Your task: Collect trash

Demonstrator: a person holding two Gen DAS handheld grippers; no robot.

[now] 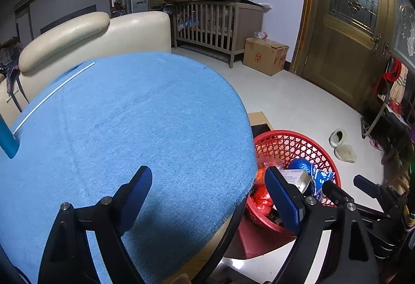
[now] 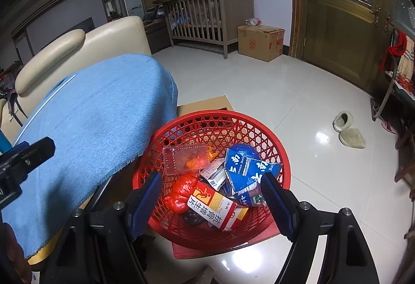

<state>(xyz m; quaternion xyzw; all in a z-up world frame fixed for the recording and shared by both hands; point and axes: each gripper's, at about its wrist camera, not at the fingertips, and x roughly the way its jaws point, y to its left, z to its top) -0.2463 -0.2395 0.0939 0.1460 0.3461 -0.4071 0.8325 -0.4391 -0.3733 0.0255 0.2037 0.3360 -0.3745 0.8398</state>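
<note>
A red mesh basket (image 2: 215, 118) stands on the floor beside the table and holds trash. In it lie a clear plastic tray (image 2: 179, 157), an orange bag (image 2: 181, 190), a red-and-white medicine box (image 2: 218, 208) and blue cartons (image 2: 243, 170). My right gripper (image 2: 212, 175) hangs open just above this trash, with nothing between its pads. My left gripper (image 1: 207, 170) is open and empty over the right edge of the blue tablecloth (image 1: 129, 115). A thin white stick (image 1: 52, 92) lies on the cloth at the far left. The basket (image 1: 298, 139) and right gripper (image 1: 343, 180) also show in the left wrist view.
A cream sofa (image 1: 103, 32) stands behind the table and a wooden crib (image 1: 207, 22) is further back. A cardboard box (image 1: 267, 56) sits by the wooden door (image 1: 345, 45). Two slippers (image 2: 350, 131) lie on the tiled floor. A blue object (image 1: 7, 139) is at the table's left edge.
</note>
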